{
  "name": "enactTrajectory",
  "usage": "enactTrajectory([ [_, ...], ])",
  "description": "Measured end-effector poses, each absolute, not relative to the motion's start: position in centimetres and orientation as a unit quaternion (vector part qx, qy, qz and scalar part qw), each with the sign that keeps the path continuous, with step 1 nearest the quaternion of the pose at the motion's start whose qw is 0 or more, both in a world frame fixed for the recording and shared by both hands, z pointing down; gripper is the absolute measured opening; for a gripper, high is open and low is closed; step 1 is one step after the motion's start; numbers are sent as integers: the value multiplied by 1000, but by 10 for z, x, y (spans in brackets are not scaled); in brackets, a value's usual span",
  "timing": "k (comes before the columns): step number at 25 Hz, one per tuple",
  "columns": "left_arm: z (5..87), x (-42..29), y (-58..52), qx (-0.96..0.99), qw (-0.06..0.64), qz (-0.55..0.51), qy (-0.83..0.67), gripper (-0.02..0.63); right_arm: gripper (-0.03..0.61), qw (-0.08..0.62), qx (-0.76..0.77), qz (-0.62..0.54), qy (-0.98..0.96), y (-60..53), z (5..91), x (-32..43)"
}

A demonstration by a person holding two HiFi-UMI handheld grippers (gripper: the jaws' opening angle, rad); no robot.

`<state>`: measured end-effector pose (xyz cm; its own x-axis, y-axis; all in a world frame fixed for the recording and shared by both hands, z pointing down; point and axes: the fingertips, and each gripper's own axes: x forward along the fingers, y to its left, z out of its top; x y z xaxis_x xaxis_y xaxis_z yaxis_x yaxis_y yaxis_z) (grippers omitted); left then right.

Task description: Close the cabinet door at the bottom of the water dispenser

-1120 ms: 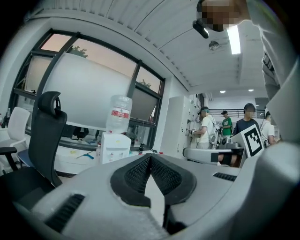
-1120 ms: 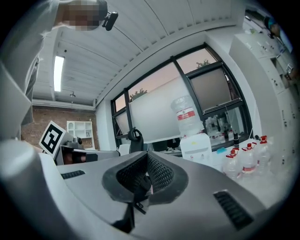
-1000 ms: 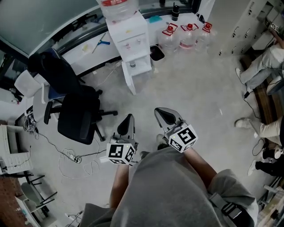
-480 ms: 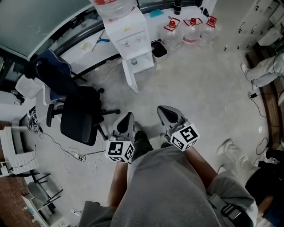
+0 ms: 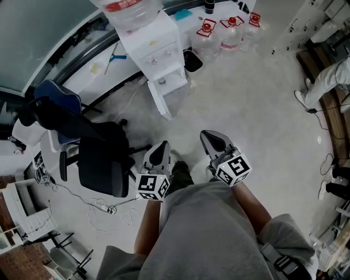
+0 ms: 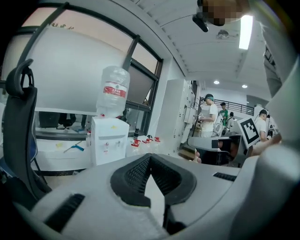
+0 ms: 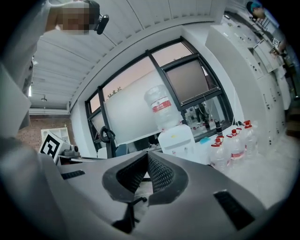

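Note:
The white water dispenser (image 5: 153,52) stands at the top of the head view with a clear bottle (image 5: 128,11) on it. Its bottom cabinet door (image 5: 158,104) stands open, swung out toward me on the left side. Both grippers hang over the floor well short of it, in front of my body. My left gripper (image 5: 158,149) is shut and holds nothing. My right gripper (image 5: 210,136) is shut and holds nothing as well. In the left gripper view the dispenser (image 6: 108,145) lies ahead beyond the closed jaws; in the right gripper view the dispenser (image 7: 177,139) sits just right of them.
A black office chair (image 5: 98,158) stands close on the left, with a power strip and cables (image 5: 106,206) on the floor by it. Three red-capped water bottles (image 5: 229,30) stand right of the dispenser. A person's legs (image 5: 328,82) show at the right edge.
I have walked toward the dispenser: it and the chair now look closer, and both grippers have gone forward with me. Their jaws have stayed shut.

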<state>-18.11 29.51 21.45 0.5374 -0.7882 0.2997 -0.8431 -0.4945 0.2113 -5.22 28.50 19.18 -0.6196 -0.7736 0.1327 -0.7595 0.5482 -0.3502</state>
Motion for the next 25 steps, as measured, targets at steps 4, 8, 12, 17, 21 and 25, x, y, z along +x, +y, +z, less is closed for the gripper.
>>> enactTrajectory([
  [4,227,-205,266,873,181,92,-443,8,8,6,-465,-198,863,258,199,-78],
  [8,246,-227,240,880,187,103,-424,8,8,-10,-482,-198,853,233,210,-104],
  [12,264,-245,219,887,191,104,-406,8,8,-25,-504,-201,840,212,221,-120],
  [17,287,-263,200,890,191,116,-397,8,8,-45,-513,-213,831,196,239,-131],
  [21,309,-269,176,889,197,130,-393,8,8,-49,-520,-224,822,175,259,-128],
  [25,329,-268,152,890,188,149,-388,8,8,-45,-524,-235,818,149,281,-120],
])
